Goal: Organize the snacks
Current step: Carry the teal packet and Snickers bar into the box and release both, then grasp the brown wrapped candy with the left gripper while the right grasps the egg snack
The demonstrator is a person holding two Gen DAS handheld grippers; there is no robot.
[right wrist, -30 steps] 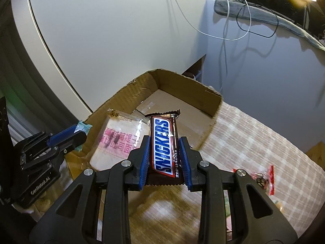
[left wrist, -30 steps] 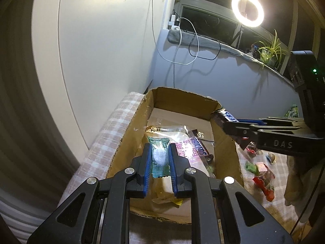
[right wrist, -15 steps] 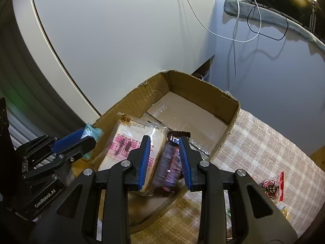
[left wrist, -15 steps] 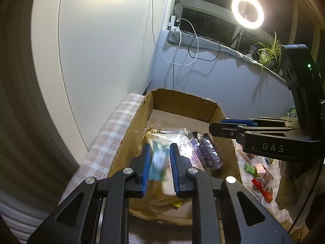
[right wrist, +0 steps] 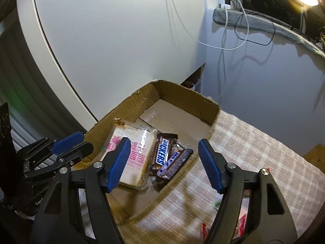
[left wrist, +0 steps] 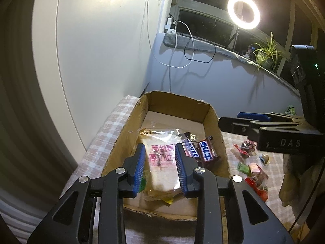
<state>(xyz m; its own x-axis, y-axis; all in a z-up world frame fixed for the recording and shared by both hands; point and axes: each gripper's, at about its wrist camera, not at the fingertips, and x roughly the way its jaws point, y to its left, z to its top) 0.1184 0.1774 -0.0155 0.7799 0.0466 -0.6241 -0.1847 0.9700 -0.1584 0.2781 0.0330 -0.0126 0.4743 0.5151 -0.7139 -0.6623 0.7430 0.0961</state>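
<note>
Both sets of tongs hang over the cardboard box (right wrist: 182, 99) right now, and the thing to watch is the crowding at the near end — the bread pack (right wrist: 132, 152) and two Snickers bars (right wrist: 163, 152) are heaped together while the far half of the box sits bare, so anything more dropped on that pile could slide or tip over the low torn wall. The bar with the white label (left wrist: 207, 152) already leans toward the right-hand wall, close to the edge. There's also a fair chance of the two tools knocking each other, since they work close together over the same box. More sweets (left wrist: 251, 168) wait on the checked cloth (right wrist: 254, 142) to the right of the box, small and slippery in their wrappers, so a careless pinch could flick one off the counter. Now the tongs: the left tongs (left wrist: 160, 166) have just been opening, parted only narrowly with nothing pressed between the blue pads (left wrist: 139, 168) — a bit of green wrapper (left wrist: 143, 183) shows low beside the left pad, seemingly down in the box, though I can't say exactly how it lies. The right tongs (right wrist: 164, 162) have just been opening too and stand wide, empty — the bars lie loose in the box below the gap.
</note>
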